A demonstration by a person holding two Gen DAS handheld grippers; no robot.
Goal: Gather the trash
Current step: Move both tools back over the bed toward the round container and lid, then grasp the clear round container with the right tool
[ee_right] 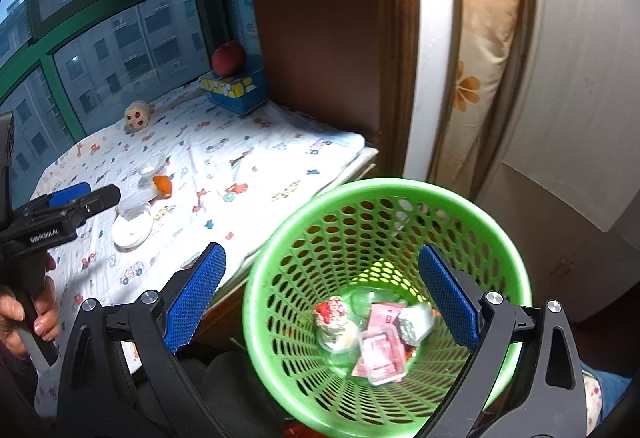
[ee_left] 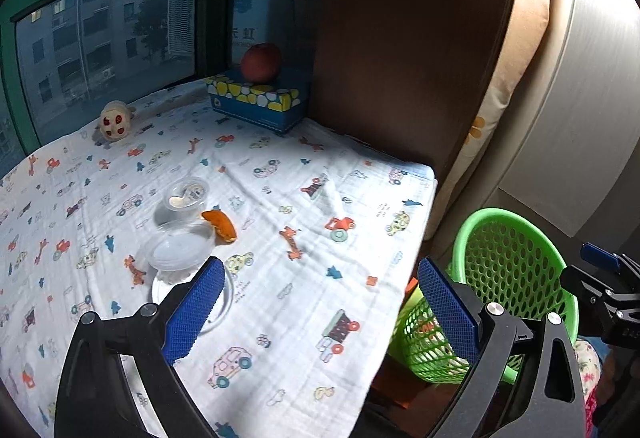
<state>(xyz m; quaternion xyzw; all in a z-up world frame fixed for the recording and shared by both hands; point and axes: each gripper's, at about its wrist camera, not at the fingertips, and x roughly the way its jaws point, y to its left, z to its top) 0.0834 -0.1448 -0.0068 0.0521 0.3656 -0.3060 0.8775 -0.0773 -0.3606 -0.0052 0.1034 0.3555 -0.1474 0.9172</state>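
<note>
On the patterned cloth (ee_left: 280, 278) lie an orange peel (ee_left: 221, 224), a small clear cup with a white spoon (ee_left: 186, 195), a clear plastic lid or cup (ee_left: 180, 250) and a flat clear lid (ee_left: 224, 302) under my left fingers. My left gripper (ee_left: 320, 310) is open and empty above the cloth's front edge. The green mesh bin (ee_right: 384, 278) stands beside the table and holds pink packets (ee_right: 380, 350), a red-white wad (ee_right: 332, 314) and a crumpled wrapper (ee_right: 414, 322). My right gripper (ee_right: 322, 298) is open and empty over the bin. The left gripper shows in the right wrist view (ee_right: 72, 206).
A blue tissue box (ee_left: 256, 102) with an apple (ee_left: 261, 63) on top stands at the back by a brown wooden panel (ee_left: 400, 58). A small plush toy (ee_left: 116, 120) sits near the window. A curtain (ee_right: 480, 78) hangs at right.
</note>
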